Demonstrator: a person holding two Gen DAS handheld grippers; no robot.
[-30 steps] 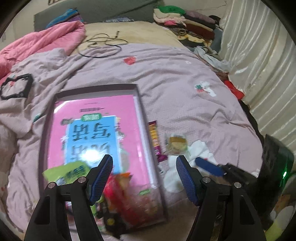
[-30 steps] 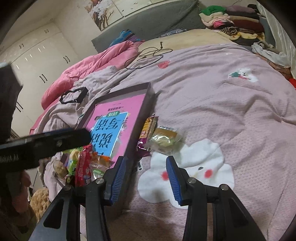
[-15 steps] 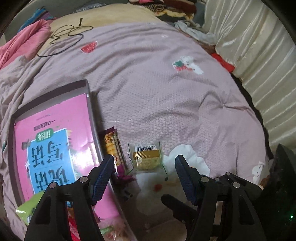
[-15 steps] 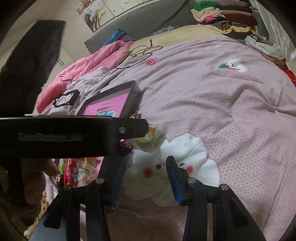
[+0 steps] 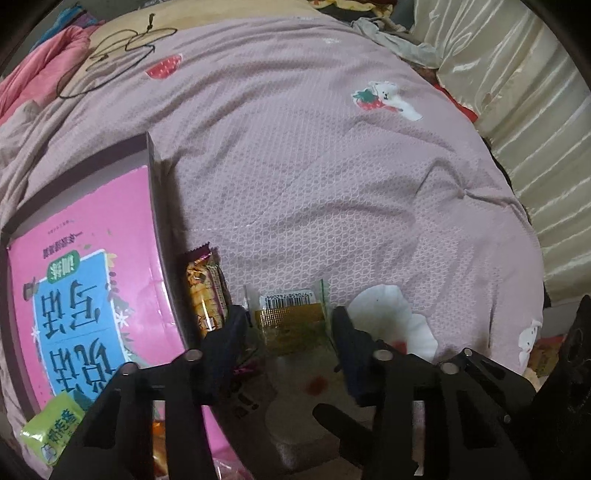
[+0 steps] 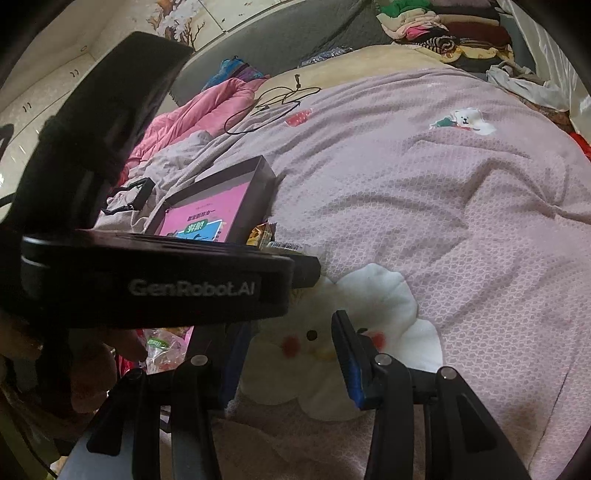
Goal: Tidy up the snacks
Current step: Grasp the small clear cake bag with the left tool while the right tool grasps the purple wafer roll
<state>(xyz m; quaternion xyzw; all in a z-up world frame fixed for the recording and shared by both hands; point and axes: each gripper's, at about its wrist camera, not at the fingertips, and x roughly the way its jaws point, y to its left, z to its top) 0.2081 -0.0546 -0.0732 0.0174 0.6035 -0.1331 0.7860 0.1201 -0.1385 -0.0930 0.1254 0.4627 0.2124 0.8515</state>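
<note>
A clear-wrapped golden snack packet point(image 5: 291, 319) with a barcode lies on the lilac bedspread. My left gripper point(image 5: 290, 325) is open, its fingers straddling the packet on both sides. A brown and gold snack bar point(image 5: 205, 291) lies just left of it, against the dark box point(image 5: 153, 173) with the pink booklet inside. A green packet point(image 5: 51, 424) and other snacks lie in the box's near end. My right gripper point(image 6: 291, 354) is open and empty over a white animal patch point(image 6: 369, 295). The left gripper's black body point(image 6: 147, 280) blocks much of the right wrist view.
A black cable point(image 5: 110, 48) lies on the far side of the bed. A pink duvet point(image 6: 207, 107) and folded clothes point(image 6: 443, 26) sit at the back. Cream curtains point(image 5: 535, 110) hang on the right. The bed edge is near me.
My left gripper has swung right from over the box and come down around the golden packet. The right gripper has barely moved; the left gripper's body now crosses its view.
</note>
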